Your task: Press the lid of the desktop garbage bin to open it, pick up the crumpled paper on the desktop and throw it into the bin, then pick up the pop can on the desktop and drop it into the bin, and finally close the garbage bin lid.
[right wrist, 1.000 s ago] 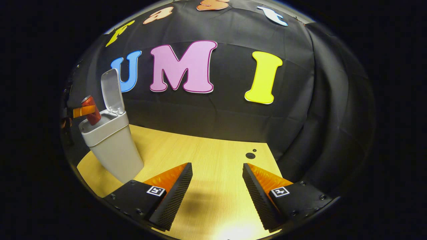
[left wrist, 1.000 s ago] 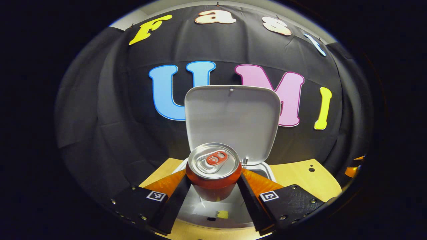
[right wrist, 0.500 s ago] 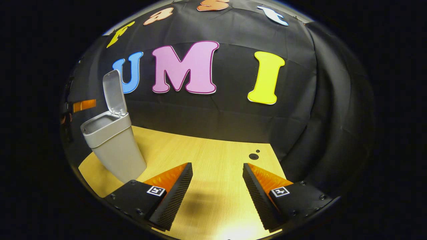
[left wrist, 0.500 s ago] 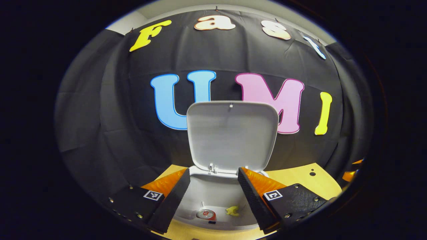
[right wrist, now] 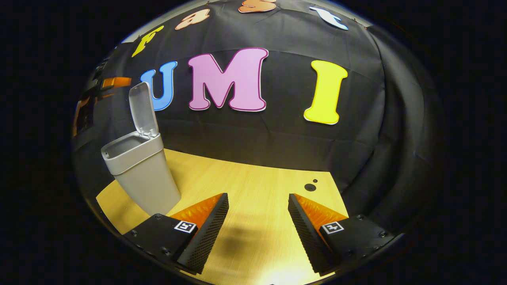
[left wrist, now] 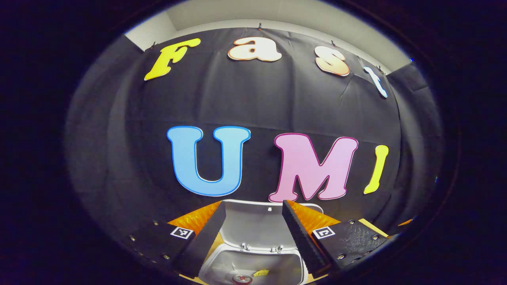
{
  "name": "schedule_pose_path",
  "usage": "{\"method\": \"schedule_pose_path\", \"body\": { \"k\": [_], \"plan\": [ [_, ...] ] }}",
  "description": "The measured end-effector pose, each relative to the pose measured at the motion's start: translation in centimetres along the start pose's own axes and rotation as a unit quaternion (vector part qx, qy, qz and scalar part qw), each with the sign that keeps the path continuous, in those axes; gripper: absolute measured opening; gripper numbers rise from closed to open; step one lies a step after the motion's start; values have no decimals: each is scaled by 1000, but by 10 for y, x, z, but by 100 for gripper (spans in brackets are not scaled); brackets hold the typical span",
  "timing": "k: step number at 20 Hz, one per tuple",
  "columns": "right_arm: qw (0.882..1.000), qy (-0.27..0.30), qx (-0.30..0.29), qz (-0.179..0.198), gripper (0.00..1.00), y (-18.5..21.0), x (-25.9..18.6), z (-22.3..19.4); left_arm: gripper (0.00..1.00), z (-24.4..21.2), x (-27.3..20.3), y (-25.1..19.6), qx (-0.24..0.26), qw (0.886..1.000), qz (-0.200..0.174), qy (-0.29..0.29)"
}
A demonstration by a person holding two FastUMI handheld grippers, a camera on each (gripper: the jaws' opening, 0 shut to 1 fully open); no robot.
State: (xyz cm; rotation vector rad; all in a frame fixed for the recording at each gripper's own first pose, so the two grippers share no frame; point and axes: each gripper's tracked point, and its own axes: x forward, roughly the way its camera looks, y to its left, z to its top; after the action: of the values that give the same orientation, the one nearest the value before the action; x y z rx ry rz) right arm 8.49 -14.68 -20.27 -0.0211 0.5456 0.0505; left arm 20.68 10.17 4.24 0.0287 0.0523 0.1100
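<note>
The grey desktop bin (right wrist: 140,174) stands at the table's left with its lid (right wrist: 143,111) swung up. In the left gripper view I look down into the bin's mouth (left wrist: 222,263). At its bottom lie the pop can (left wrist: 242,279) and the yellow crumpled paper (left wrist: 261,272). My left gripper (left wrist: 253,206) hangs open and empty above the bin, level with the top edge of the raised lid (left wrist: 253,225). The right gripper view catches the left gripper (right wrist: 115,82) high and left of the lid. My right gripper (right wrist: 258,196) is open and empty, low over the table, right of the bin.
The light wooden table (right wrist: 257,174) runs back to the black cloth wall. A small dark hole (right wrist: 310,187) sits in the tabletop at the far right.
The left gripper opened and let the can fall into the bin, then rose until the lid's top sits between its fingers. The right gripper barely shifted.
</note>
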Motion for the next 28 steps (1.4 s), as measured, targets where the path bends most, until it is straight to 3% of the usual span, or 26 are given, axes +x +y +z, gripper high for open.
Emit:
{"method": "schedule_pose_path", "body": {
  "k": [8,15,22,28],
  "plan": [
    [1000,-5,4,20,98,18,15,4,93,34,47,-35,56,996,-61,-18],
    [1000,5,6,12,98,15,17,-2,93,-11,62,-25,23,997,-61,52],
    [999,-6,30,28,98,30,20,8,94,-29,16,-28,32,994,-66,76],
    [999,-15,7,42,98,48,15,8,94,-73,-45,-28,22,995,-51,87]
  ]
}}
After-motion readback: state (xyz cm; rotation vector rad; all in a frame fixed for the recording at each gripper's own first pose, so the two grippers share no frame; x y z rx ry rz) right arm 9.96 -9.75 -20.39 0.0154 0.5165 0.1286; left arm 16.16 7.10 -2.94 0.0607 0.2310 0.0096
